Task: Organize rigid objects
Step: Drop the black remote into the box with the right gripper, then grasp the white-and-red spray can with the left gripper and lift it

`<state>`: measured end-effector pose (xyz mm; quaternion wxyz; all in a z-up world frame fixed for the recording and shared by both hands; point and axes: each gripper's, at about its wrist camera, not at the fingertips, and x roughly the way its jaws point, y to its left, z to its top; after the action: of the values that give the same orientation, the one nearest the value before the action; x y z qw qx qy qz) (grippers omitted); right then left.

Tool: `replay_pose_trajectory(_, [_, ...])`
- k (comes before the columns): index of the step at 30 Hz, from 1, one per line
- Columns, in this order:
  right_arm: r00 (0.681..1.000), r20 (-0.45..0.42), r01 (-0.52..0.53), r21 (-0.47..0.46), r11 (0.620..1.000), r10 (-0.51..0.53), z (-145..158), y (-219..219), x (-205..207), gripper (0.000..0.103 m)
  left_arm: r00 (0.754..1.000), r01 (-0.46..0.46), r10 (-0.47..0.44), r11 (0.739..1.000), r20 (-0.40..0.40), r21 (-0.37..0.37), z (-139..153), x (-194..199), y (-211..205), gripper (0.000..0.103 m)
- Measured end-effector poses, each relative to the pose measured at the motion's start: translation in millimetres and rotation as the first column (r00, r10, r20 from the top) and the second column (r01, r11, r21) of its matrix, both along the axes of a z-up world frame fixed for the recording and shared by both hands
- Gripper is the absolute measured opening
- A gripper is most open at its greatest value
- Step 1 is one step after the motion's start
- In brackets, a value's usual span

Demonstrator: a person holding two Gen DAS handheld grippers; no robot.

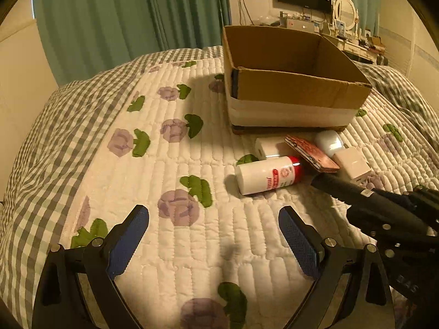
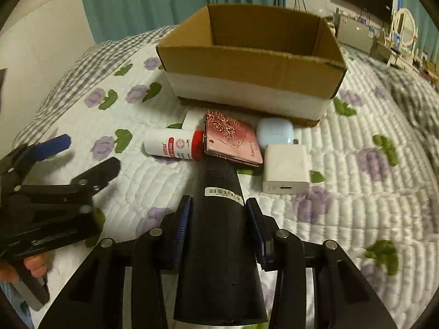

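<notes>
The bed [image 2: 356, 205] is carrying everything, and the open box [image 2: 252, 63] is sitting on its quilt as the likely destination. The right tongs [image 2: 219, 219] are clamping a black tube [image 2: 219, 192], whose far end is lying just in front of the box, touching the pink case [image 2: 233, 142]. The left tongs [image 1: 214, 235] are hanging wide and empty over bare quilt, well short of the box. Also lying in front of the box are a white bottle [image 2: 172, 146], a charger [image 2: 286, 168] and an earbud case [image 2: 274, 131]. The step in hand looks like picking up the tube; next it needs lifting clear of the case and carrying over the box's near wall.
</notes>
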<state>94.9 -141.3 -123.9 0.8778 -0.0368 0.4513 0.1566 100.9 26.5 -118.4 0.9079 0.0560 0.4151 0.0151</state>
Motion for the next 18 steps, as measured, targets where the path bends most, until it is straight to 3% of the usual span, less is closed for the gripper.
replay_pose_trajectory(9, [0.993,0.087,0.076,0.034,0.997,-0.079,32.0,-26.5,9.8,0.039,1.0,0.023,-0.024,1.0,-0.013,-0.01,4.4,14.6,-25.6,0.097])
replay_pose_trajectory(15, [0.98,0.086,0.174,0.061,0.983,-0.179,31.7,-56.8,32.3,0.039,0.998,0.031,-0.032,0.999,-0.056,-0.018,-16.1,43.4,-45.5,0.097])
replay_pose_trajectory(18, [0.979,0.075,0.184,0.075,0.98,-0.189,27.0,-62.1,36.3,0.039,0.996,0.003,-0.008,0.998,-0.085,-0.057,-29.7,60.0,-45.8,0.097])
